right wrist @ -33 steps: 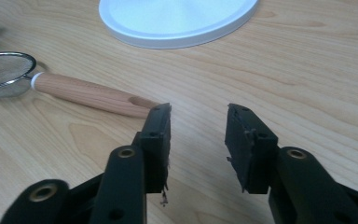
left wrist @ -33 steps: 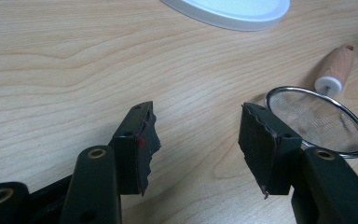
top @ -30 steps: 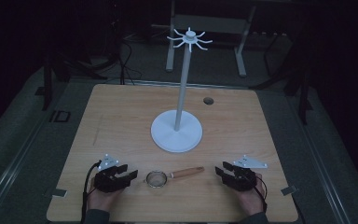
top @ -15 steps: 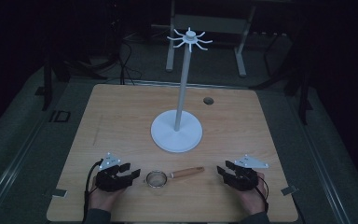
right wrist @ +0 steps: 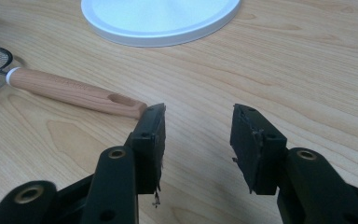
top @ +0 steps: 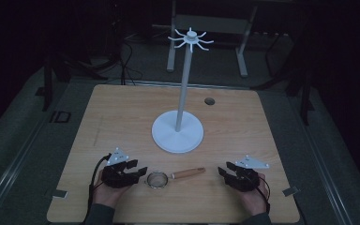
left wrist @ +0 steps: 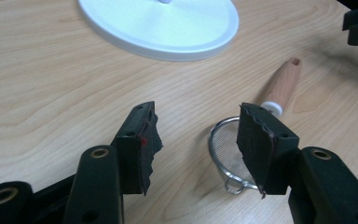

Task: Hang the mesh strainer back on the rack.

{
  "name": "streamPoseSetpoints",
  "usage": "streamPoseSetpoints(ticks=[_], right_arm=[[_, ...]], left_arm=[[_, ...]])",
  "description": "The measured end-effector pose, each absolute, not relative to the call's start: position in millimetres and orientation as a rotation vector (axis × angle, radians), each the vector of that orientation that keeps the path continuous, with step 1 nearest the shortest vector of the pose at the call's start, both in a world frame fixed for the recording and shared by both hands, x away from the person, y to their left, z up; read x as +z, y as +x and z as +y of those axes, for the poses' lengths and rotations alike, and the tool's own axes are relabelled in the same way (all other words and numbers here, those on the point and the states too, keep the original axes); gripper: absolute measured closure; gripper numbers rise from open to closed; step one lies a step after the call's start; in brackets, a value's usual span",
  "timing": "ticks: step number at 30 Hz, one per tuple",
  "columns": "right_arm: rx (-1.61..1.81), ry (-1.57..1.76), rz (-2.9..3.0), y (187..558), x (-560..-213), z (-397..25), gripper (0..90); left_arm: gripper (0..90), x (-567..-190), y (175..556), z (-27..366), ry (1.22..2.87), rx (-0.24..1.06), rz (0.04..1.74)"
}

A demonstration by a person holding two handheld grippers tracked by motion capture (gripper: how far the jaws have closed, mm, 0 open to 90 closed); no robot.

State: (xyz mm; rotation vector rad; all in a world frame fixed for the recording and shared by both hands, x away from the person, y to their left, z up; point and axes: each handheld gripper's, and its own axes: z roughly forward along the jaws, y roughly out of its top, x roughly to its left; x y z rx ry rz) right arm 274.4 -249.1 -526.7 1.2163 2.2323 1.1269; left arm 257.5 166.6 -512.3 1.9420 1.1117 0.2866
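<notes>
Wooden counter (top: 122,117), high view. Small strainer (top: 158,179), with a wire-mesh bowl and a light wooden handle (top: 188,173), lies flat near the 6 o'clock edge of the counter, bowl toward 9 o'clock, handle running toward 3 o'clock and slightly up. White hook stand (top: 177,131), with a round base, a thin upright pole and a ring of hooks at the top, sits at the counter's centre, at 12 o'clock from the strainer and apart from it. Left tongs (top: 138,172) rest on the counter at 9 o'clock of the mesh bowl, tips just beside its rim; jaws spread, released, nothing between them. In the left gripper view the left tongs (left wrist: 196,135) stand wide apart over bare wood, the strainer (left wrist: 228,154) partly behind the right-hand jaw, its small wire loop showing near 5 o'clock; whether that jaw touches the rim cannot be told. Right tongs (top: 226,174) lie at 3 o'clock of the handle end, near but apart in the high view; jaws released, empty. In the right gripper view the right tongs (right wrist: 196,135) are open over bare wood, the handle (right wrist: 74,91) ending just at the tip of the left-hand jaw, its hanging hole visible; contact uncertain. Dark round spot (top: 209,101) on the counter at 1 o'clock beyond the stand.
</notes>
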Motion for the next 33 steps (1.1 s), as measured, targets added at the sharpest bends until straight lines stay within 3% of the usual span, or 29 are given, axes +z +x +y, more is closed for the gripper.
streamPoseSetpoints(ticks=[18,33], right_arm=[[1.095,1.183,2.256,274.6,-528.7,-246.8,53.7],[1.075,1.178,2.269,274.4,-529.5,-245.4,53.5]], left_arm=[[49.2,-479.8,282.6,127.2,2.117,0.278,0.99],[49.5,-475.4,297.8,97.9,2.257,0.229,0.895]])
